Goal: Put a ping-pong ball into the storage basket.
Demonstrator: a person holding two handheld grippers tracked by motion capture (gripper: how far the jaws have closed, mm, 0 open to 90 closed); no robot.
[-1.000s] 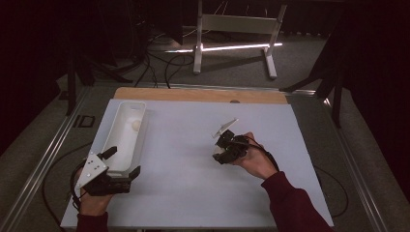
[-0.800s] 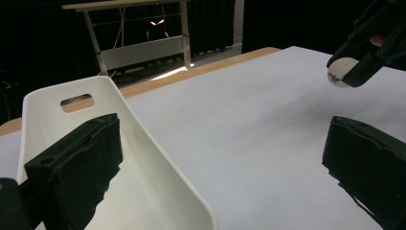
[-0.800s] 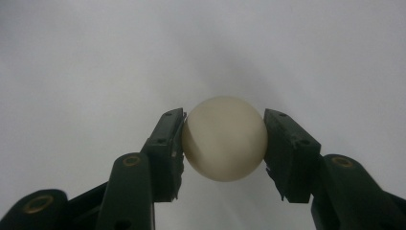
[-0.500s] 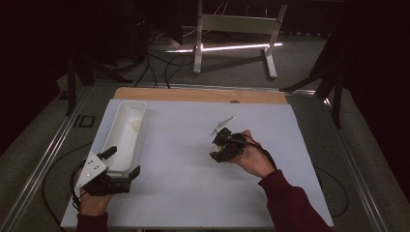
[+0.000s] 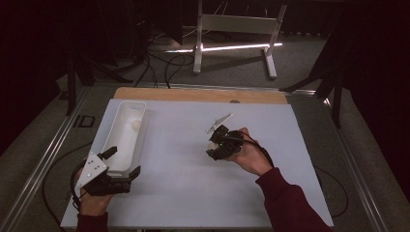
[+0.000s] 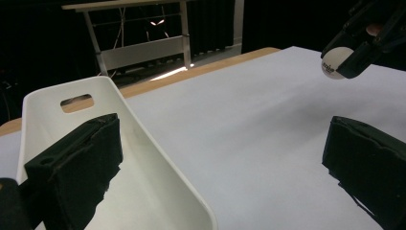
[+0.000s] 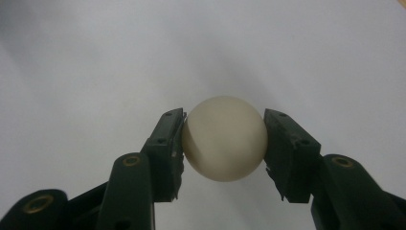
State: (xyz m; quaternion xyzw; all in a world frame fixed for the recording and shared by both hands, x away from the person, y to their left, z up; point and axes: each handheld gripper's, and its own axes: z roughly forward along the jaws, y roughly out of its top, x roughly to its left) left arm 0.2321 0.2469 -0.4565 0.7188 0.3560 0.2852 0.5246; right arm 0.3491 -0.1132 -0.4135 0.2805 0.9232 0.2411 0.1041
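- Ball (image 7: pixel 224 138) is clamped between the jaws of the right gripper (image 7: pixel 224 143), held just above the white table sheet (image 5: pixel 193 145) near its middle, somewhat toward the right edge.
- The left gripper (image 5: pixel 113 169) is seen with its jaws spread wide, astride the near end wall of the white bin (image 5: pixel 126 133), which lies along the sheet's left edge.
- Another pale ball (image 5: pixel 136 124) appears to be resting inside the bin already.
- Judged progress: pick-up is done; carrying across to the bin and release are left.
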